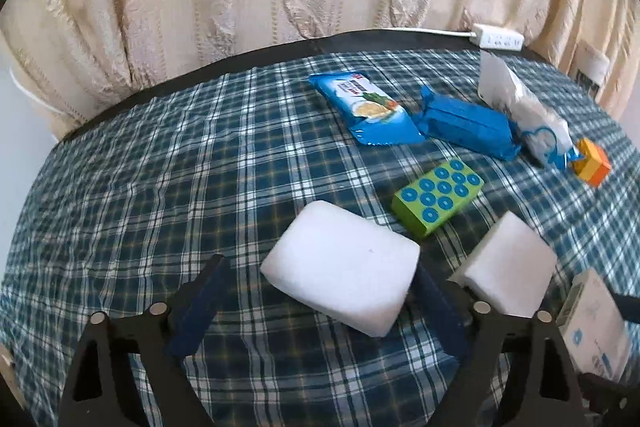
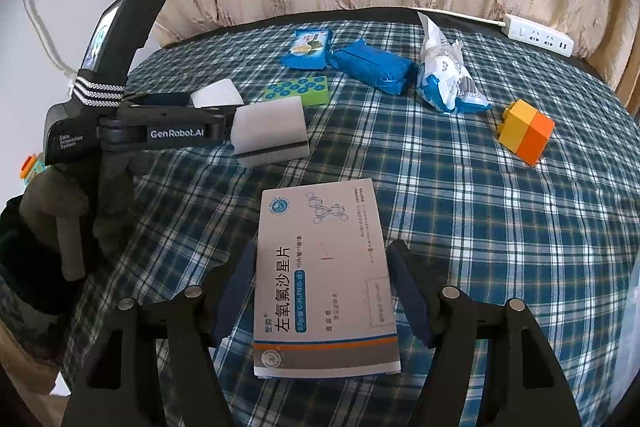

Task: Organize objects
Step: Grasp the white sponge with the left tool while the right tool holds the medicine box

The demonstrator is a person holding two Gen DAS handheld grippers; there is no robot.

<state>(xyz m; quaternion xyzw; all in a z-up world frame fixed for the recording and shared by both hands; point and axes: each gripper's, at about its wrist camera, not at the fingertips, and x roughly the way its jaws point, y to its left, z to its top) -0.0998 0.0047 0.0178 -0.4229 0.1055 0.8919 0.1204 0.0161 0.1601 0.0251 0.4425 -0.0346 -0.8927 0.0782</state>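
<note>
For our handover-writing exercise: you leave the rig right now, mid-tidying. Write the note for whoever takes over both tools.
Left tool: open, straddling the larger white sponge, not clamped.
Right tool: open, medicine box lying between its fingers.
On the checked cloth: second sponge, green dotted block, biscuit packet, blue pack, white pouch, orange-yellow brick.
Done: nothing visibly sorted.
Left: grasp and place everything.
</note>
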